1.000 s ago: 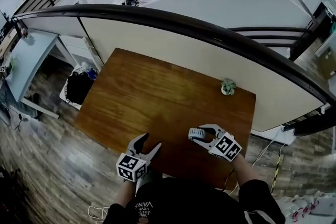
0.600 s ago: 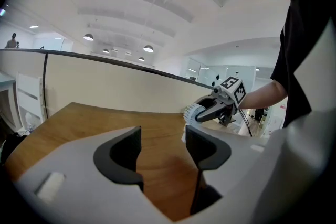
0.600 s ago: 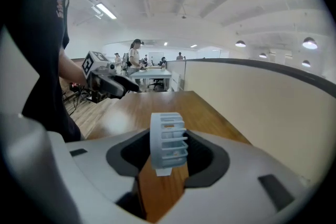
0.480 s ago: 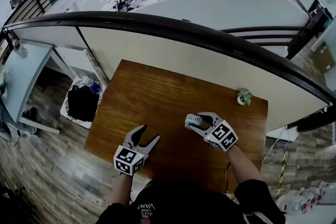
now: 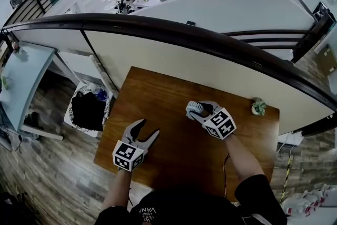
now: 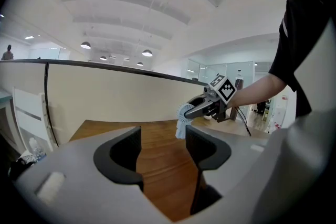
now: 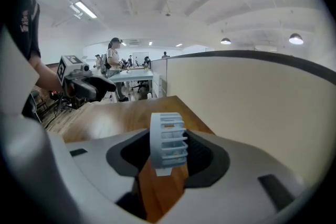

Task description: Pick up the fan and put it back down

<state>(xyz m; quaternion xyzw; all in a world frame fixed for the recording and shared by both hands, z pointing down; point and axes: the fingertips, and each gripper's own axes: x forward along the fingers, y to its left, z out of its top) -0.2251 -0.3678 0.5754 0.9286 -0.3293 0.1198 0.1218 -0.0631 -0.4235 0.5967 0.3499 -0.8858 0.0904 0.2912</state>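
In the head view my right gripper (image 5: 198,111) is shut on a small pale grey fan (image 5: 192,107) and holds it over the middle of the brown wooden table (image 5: 158,92). The right gripper view shows the fan's round slatted cage (image 7: 168,139) upright and clamped between the jaws. From the left gripper view the fan (image 6: 182,116) hangs at the tips of the right gripper (image 6: 202,108), its foot pointing down at the tabletop. My left gripper (image 5: 141,133) stands open and empty over the table's near left part, well left of the fan.
A small potted plant (image 5: 258,107) sits at the table's far right corner. A cream partition with a dark rail (image 5: 210,60) runs along the table's far edge. A basket with black cloth (image 5: 87,110) stands on the floor to the left, beside a white desk (image 5: 21,71).
Both grippers have travelled farther in over the table from its near edge. The right one still holds the fan. The left one stays open.
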